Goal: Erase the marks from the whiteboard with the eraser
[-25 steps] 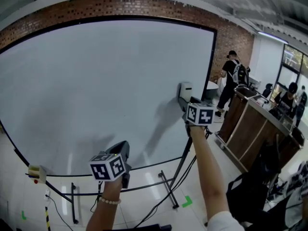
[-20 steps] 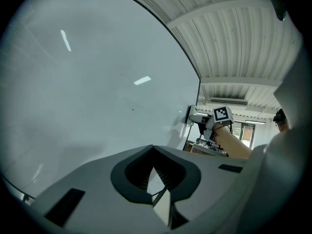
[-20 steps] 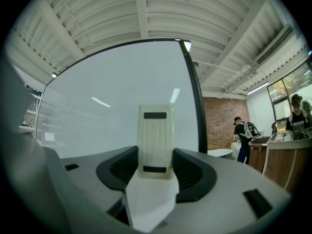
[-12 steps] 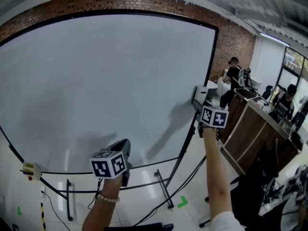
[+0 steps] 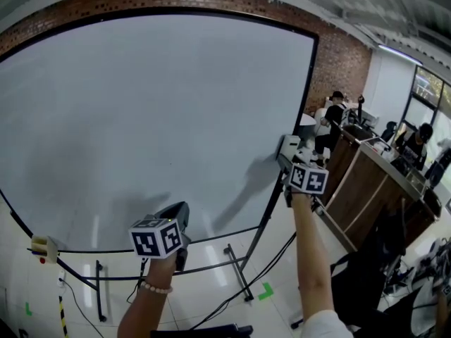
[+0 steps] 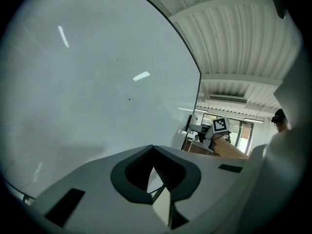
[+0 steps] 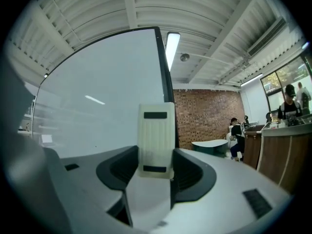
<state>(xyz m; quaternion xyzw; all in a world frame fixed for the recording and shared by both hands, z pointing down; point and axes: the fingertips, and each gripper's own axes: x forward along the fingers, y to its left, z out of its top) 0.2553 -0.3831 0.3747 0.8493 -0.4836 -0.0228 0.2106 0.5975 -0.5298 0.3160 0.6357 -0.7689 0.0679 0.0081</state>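
The right gripper [image 7: 155, 168] is closing on the eraser [image 7: 156, 130] – its jaws are pinching the pale block by its two long sides, with most of the block sticking out past the tips. Gripping it low like this is leaving the wiping part free to lie against a surface.

In the head view the eraser is sitting at about 4 o'clock on the whiteboard [image 5: 155, 118], right by the black frame. Whether it is actually touching the board I cannot tell. In the right gripper view the frame's edge is running up just behind it. That spot probably means the arm is working at the far right limit of the board.

The left gripper [image 6: 155, 177] is hanging low, at about 7 o'clock in the head view, near the board's bottom edge. Its jaws are pressing together with nothing between them. It is likely idling there, out of the wiping path.

The board itself is looking almost clean – only a few tiny dark specks [image 6: 129, 99] are showing in the left gripper view. By my judgement the erasing is nearly done or done. If anything is left, it is those specks toward the board's middle, well apart from where the eraser is now.
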